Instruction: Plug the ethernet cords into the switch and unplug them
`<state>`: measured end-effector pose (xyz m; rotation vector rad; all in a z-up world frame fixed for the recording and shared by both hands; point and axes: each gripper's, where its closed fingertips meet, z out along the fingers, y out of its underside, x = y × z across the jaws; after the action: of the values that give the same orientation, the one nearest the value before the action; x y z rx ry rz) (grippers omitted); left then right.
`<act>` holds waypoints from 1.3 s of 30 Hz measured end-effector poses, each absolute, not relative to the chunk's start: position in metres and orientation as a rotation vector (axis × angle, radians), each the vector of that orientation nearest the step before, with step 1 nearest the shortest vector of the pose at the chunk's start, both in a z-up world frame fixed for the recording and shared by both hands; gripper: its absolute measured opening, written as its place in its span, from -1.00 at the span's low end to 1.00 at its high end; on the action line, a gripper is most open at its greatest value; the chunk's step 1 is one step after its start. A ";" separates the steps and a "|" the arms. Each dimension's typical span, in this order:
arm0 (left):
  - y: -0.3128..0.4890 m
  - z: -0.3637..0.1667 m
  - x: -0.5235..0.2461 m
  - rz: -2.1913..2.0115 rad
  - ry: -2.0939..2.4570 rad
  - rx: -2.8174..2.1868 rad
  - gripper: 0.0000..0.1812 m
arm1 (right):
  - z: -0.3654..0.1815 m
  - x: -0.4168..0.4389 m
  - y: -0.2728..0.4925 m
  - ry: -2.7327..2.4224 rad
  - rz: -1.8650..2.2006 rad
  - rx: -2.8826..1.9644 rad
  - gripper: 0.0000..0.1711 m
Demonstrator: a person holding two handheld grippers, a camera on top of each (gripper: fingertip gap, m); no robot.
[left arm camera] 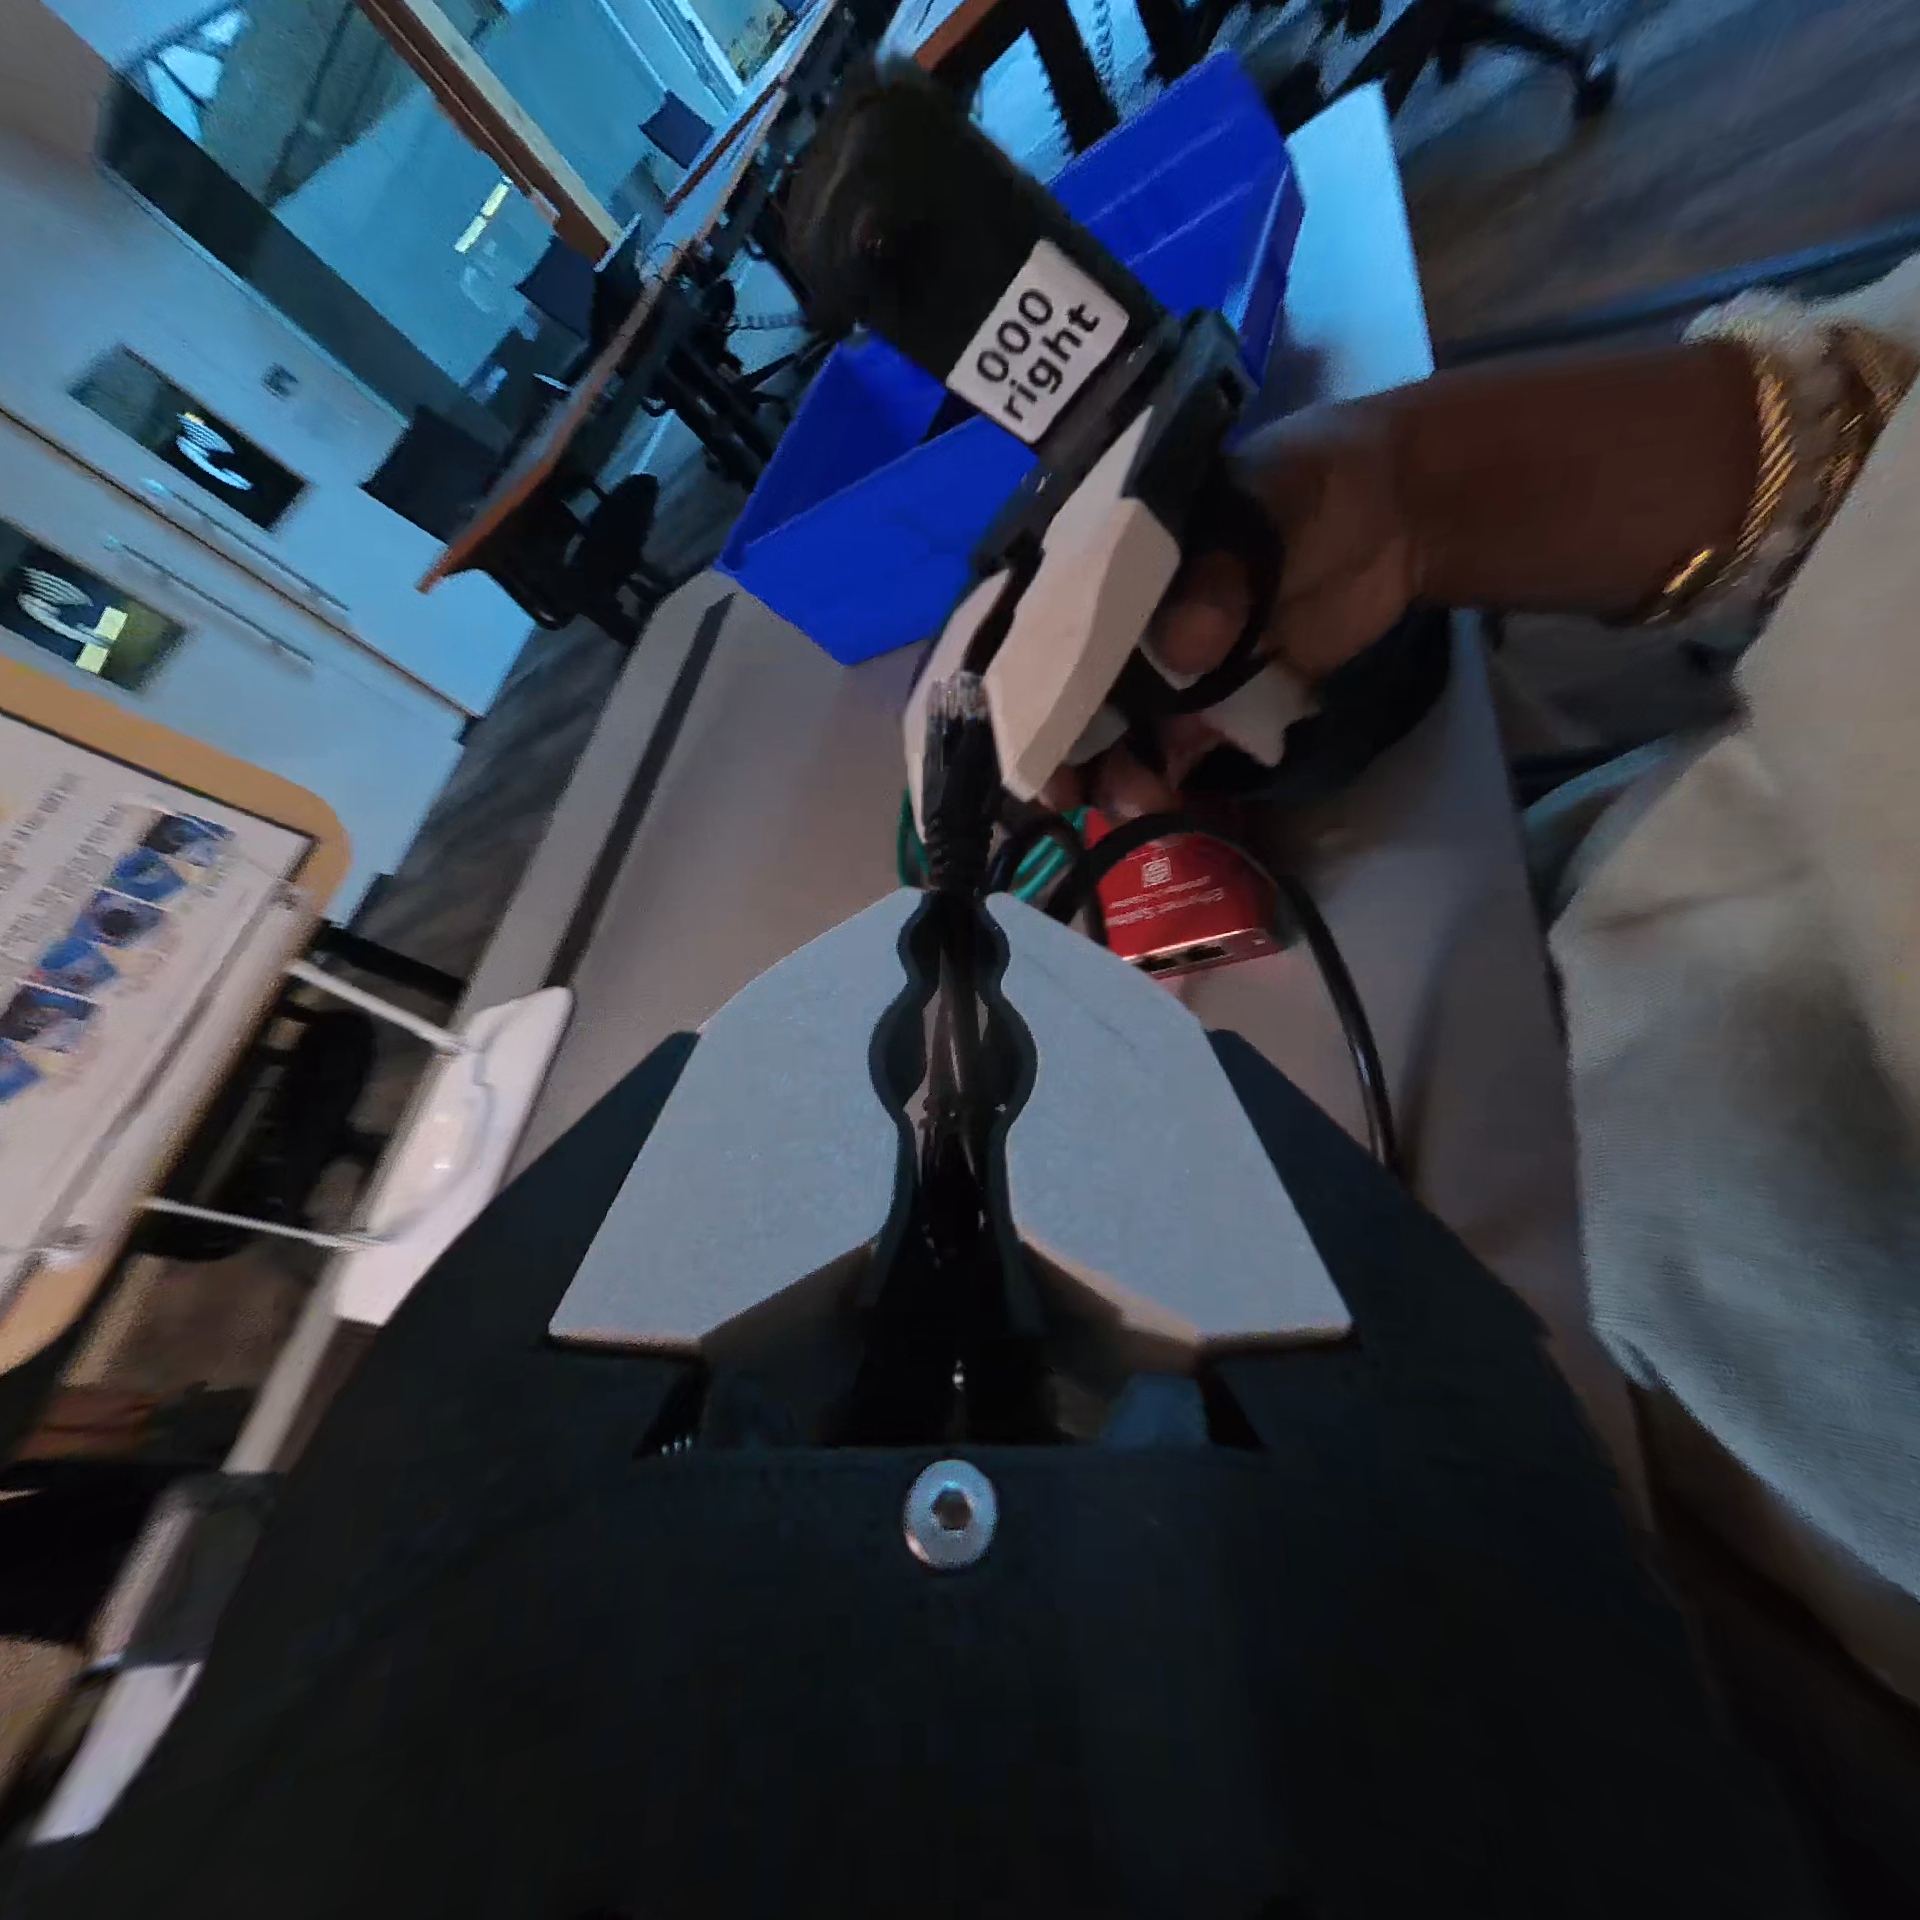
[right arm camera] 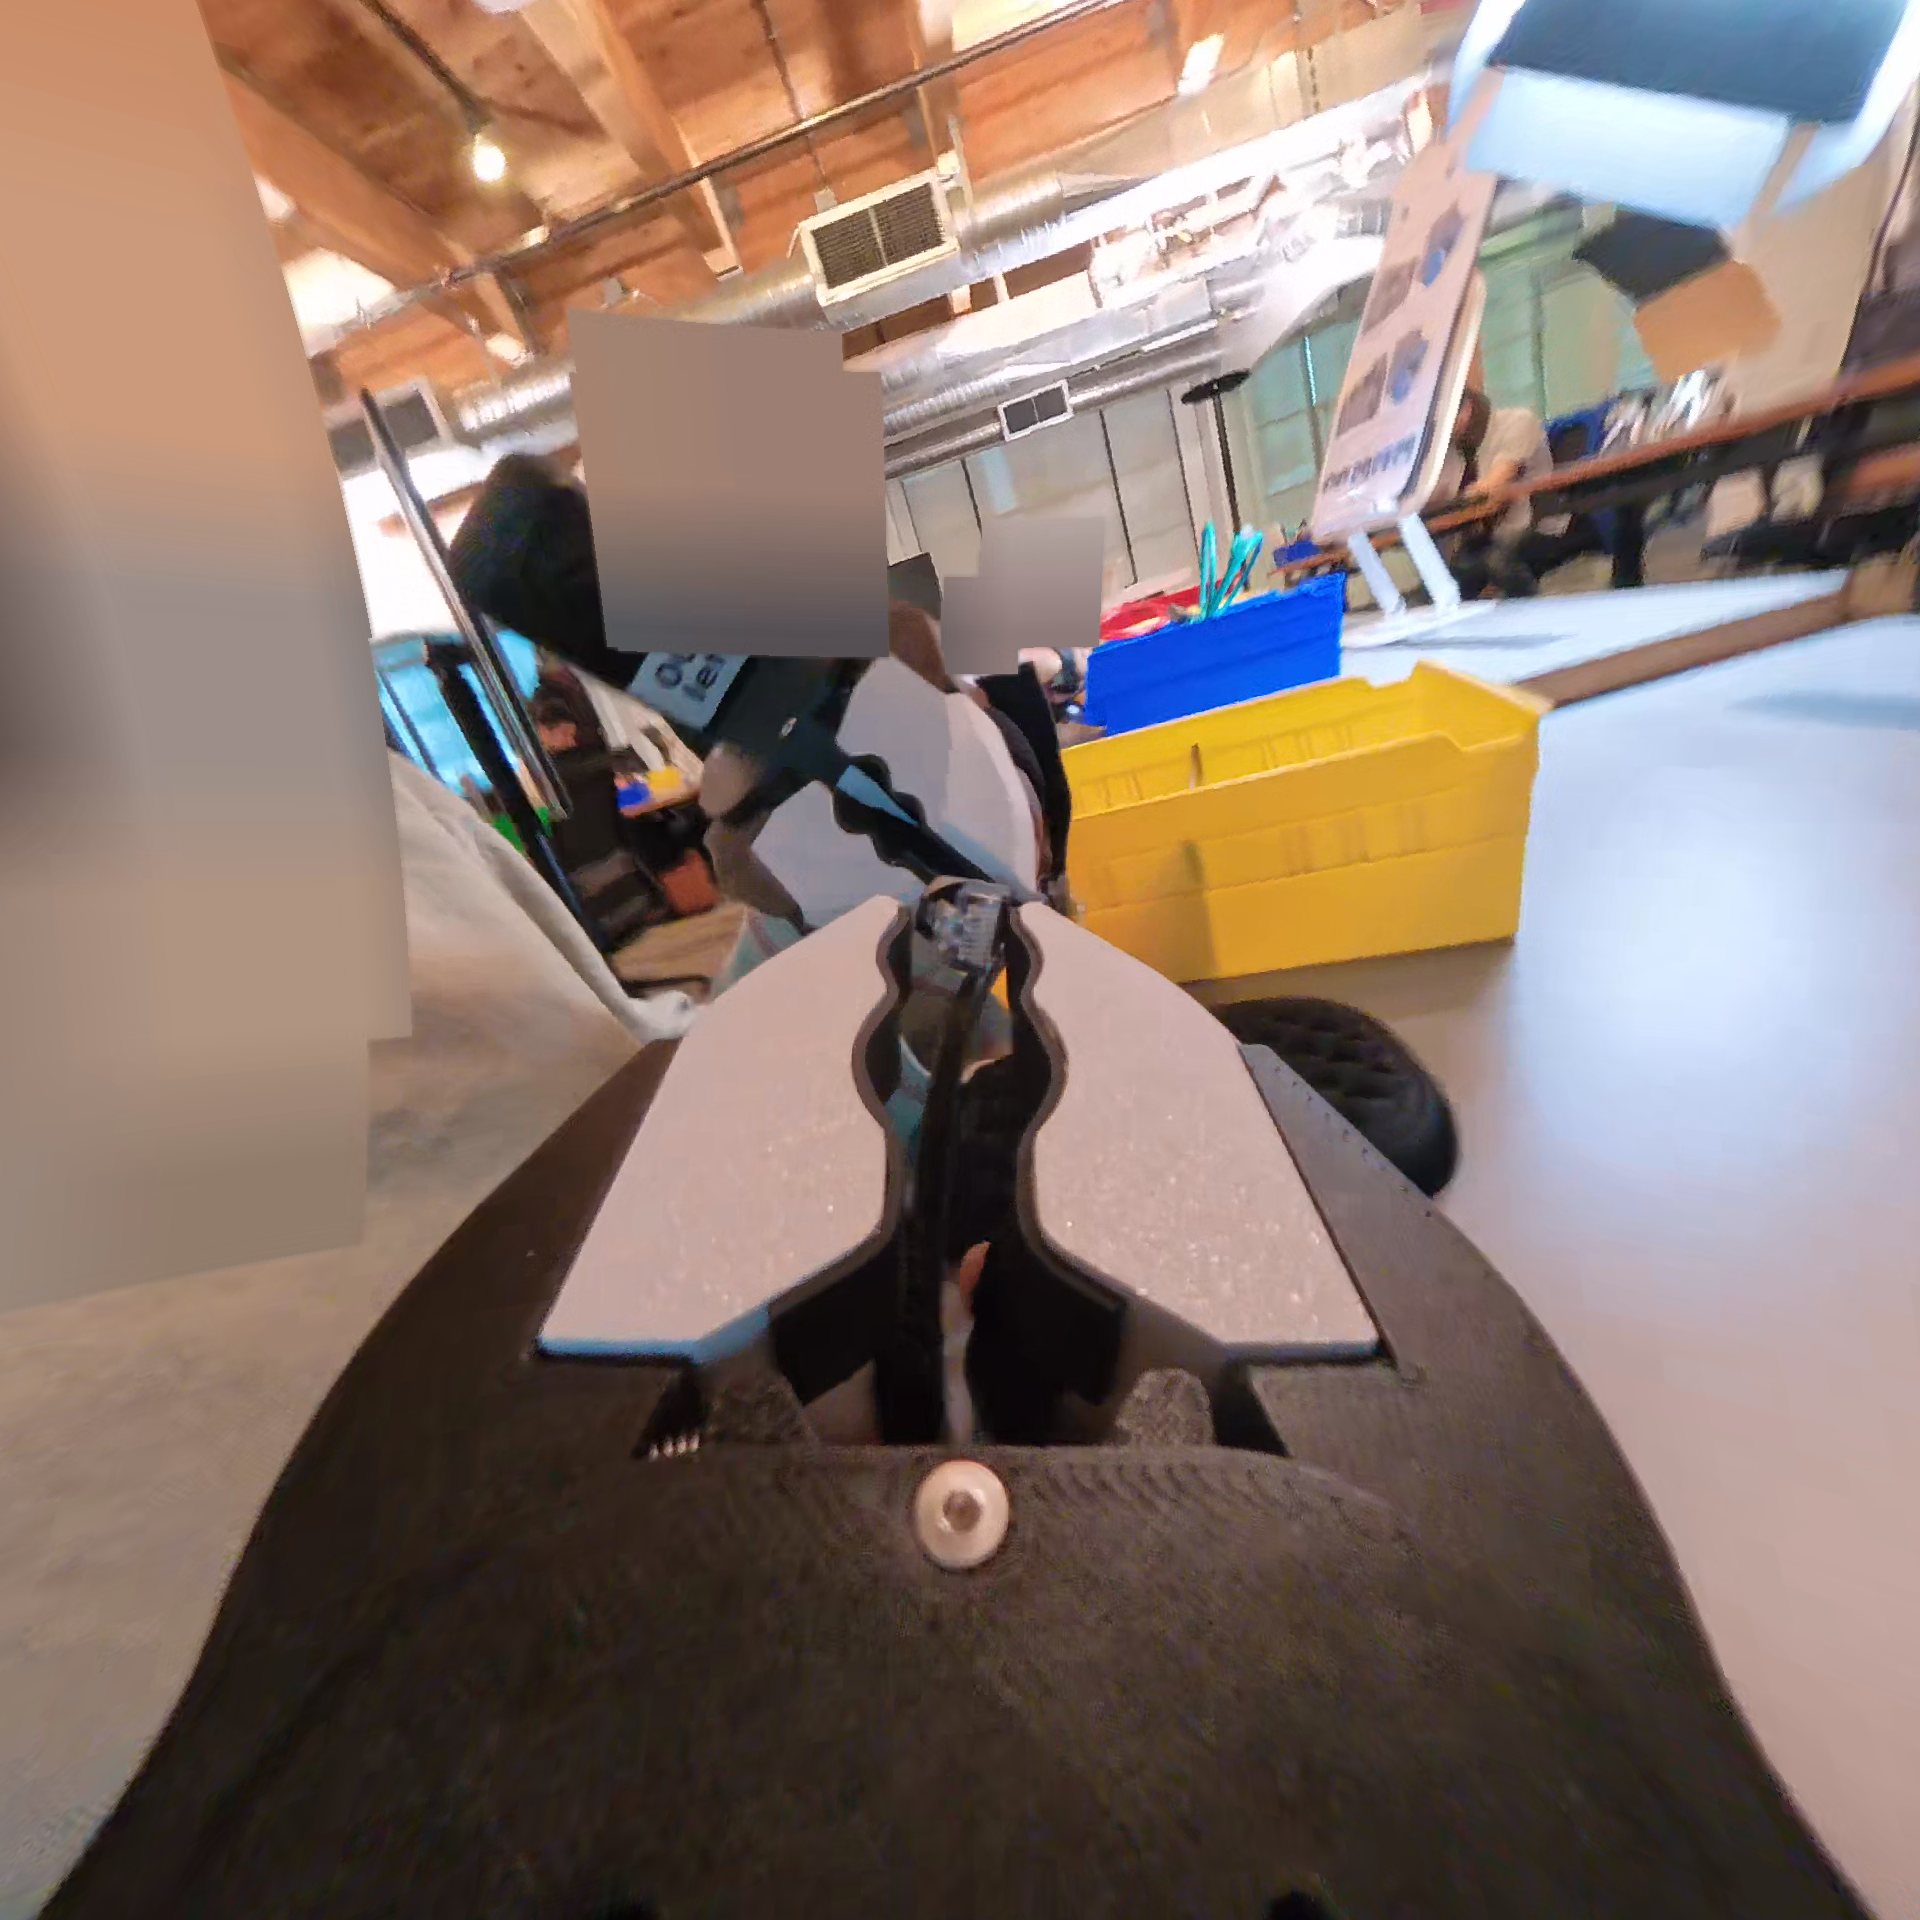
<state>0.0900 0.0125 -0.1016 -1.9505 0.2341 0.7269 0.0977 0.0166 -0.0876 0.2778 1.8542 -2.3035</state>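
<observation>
My left gripper (left arm camera: 954,904) is clenched on a black ethernet cord (left arm camera: 958,821), whose clear plug pokes out past my fingertips and points away from me. Just beyond that plug and a little to its right I see my right gripper (left arm camera: 1023,717), held in my hand (left arm camera: 1455,499), its pale fingers angled down toward the plug. Right of my left fingertips, on the grey table (left arm camera: 790,790), lies the red switch (left arm camera: 1195,904) with its open ports facing me, green and black cables bunched beside it. A blue bin (left arm camera: 883,540) stands farther off, behind the right gripper. In the right wrist view my right gripper (right arm camera: 956,914) pinches the same clear plug (right arm camera: 961,930) between its tips, and the black cord runs back between the fingers. A yellow bin (right arm camera: 1299,821) sits ahead to the right of them
</observation>
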 end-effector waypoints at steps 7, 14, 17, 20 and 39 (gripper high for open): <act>0.004 -0.107 0.106 0.435 0.169 -1.976 -0.93 | -0.091 0.109 0.021 2.923 -2.505 -0.701 -0.51; 0.010 -0.113 0.119 0.396 0.254 -1.995 -0.93 | -0.105 0.115 0.015 3.028 -2.291 -0.780 -0.83; 0.012 -0.104 0.115 0.555 0.335 -1.905 -0.86 | -0.101 0.117 0.017 2.865 -2.349 -0.586 -0.85; 0.011 -0.081 0.105 0.799 0.368 -1.770 -0.38 | -0.097 0.113 0.022 2.644 -2.460 -0.407 -0.85; 0.024 -0.098 0.132 0.415 0.418 -1.748 -0.81 | -0.086 0.134 0.015 2.277 -2.548 -0.460 -0.85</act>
<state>0.1318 0.0243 -0.0982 -1.7477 0.4178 0.4147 0.1342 0.0147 -0.0863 -0.4602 2.2773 -2.5476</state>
